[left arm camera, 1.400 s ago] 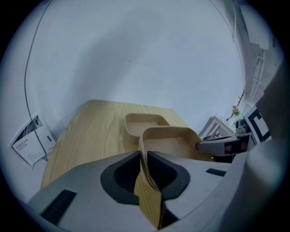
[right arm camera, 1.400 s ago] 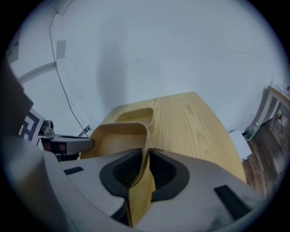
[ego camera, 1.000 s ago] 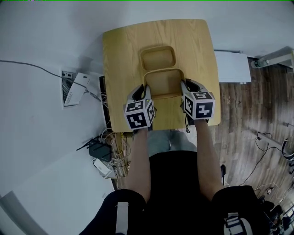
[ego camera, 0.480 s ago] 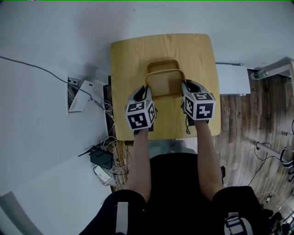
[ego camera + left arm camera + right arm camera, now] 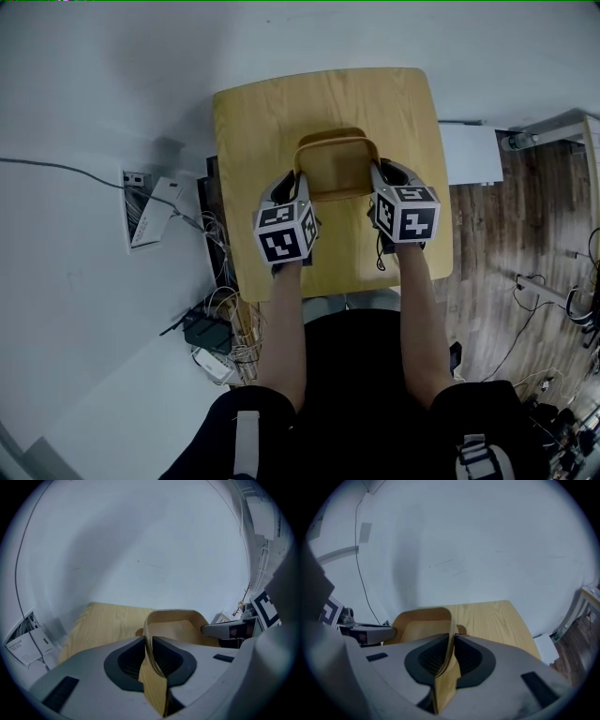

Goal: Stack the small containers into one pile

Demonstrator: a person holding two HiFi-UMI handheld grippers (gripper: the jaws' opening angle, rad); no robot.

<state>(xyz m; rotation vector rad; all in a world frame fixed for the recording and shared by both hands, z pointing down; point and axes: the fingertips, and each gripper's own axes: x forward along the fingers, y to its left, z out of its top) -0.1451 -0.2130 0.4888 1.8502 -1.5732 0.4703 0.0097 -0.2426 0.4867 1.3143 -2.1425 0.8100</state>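
Head view: we hold 1 tray (image 5: 337,169) over the desk (image 5: 262,122), left gripper (image 5: 298,185) and right gripper (image 5: 375,180) at its sides. A 2nd tray (image 5: 330,132) peeks out just behind it.

Left gripper view: jaws clenched on the tray's left wall.

Right gripper view: jaws clenched on its right wall.

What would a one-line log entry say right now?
left gripper: shut on held container, left wall | right gripper: shut, right wall | position: over second container | seated: unclear
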